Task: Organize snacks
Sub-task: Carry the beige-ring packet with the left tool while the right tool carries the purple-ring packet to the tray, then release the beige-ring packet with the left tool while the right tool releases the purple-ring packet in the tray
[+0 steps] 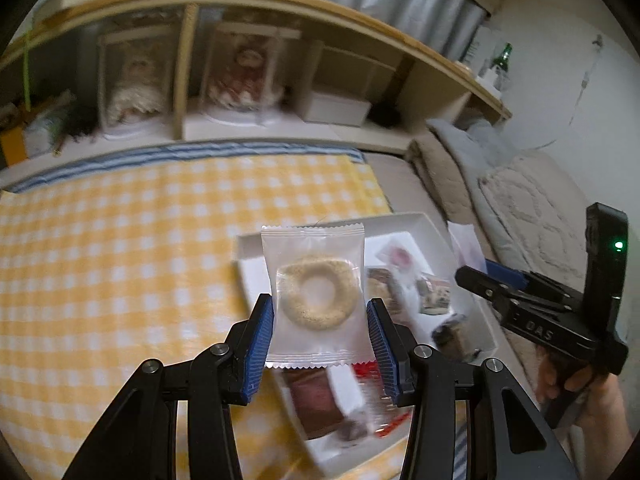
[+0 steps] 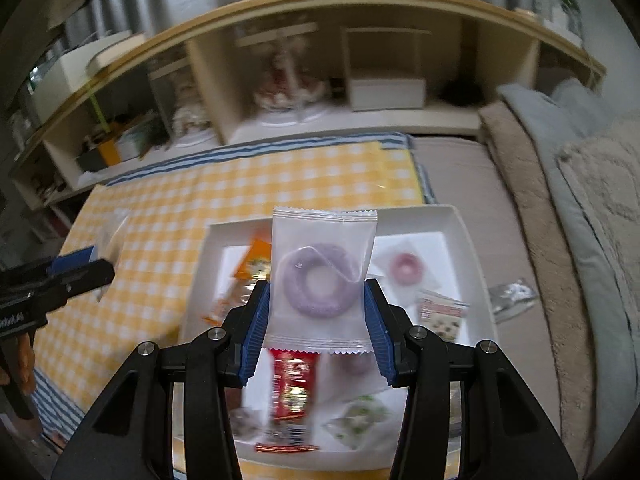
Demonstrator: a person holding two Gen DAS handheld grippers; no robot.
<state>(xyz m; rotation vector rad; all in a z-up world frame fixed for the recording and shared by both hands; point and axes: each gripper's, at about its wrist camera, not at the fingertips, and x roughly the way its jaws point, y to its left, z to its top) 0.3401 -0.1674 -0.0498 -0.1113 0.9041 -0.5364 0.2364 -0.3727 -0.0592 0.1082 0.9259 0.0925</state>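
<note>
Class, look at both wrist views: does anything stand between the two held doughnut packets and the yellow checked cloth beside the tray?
Nothing visible does. The left gripper holds the beige doughnut packet, the right gripper the purple doughnut packet, both above the white tray; the yellow checked cloth lies bare beside it.

The only legible lettering is "OAS", printed in pale characters on the black body of the right gripper point(image 1: 472, 274); print on the snack wrappers is too blurred to read.

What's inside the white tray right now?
The white tray holds a pink ring packet, a red packet, an orange packet and a small printed pack. The held purple ring packet covers the middle.
</note>
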